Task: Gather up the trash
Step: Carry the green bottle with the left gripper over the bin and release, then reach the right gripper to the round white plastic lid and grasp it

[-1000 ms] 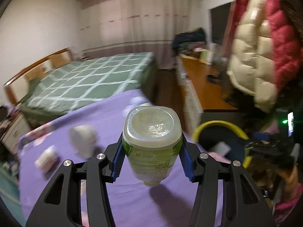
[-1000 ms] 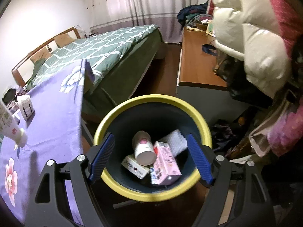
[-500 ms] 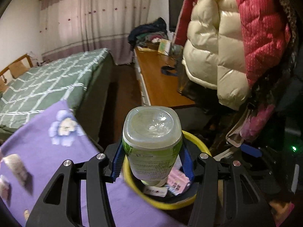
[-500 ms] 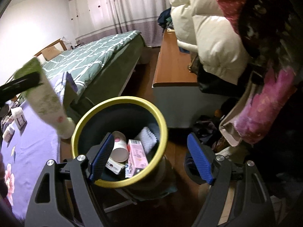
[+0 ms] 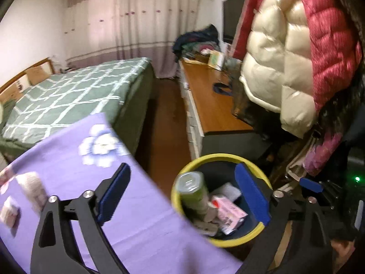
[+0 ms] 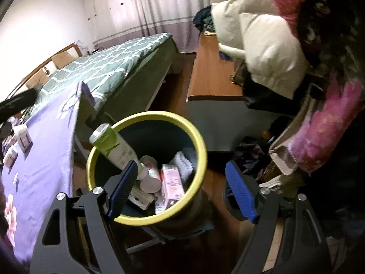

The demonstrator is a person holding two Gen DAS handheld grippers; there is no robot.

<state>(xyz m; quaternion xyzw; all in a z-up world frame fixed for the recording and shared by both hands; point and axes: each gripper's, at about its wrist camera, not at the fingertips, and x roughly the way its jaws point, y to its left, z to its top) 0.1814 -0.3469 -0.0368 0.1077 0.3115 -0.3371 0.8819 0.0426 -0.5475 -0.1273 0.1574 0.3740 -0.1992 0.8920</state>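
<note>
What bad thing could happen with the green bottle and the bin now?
The left tool is opening, with nothing between its pads. The green bottle lies tilted, its end poking above the yellow rim of the bin; it might tip out instead of sliding in. The small boxes left on the purple cloth could get knocked off reaching back.

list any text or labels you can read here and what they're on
None is legible.
green bottle: printed label, too blurred to read.
pink carton: print too small and blurred.
white cup: red mark, unreadable.
small packets on the purple cloth: markings unreadable.
</note>
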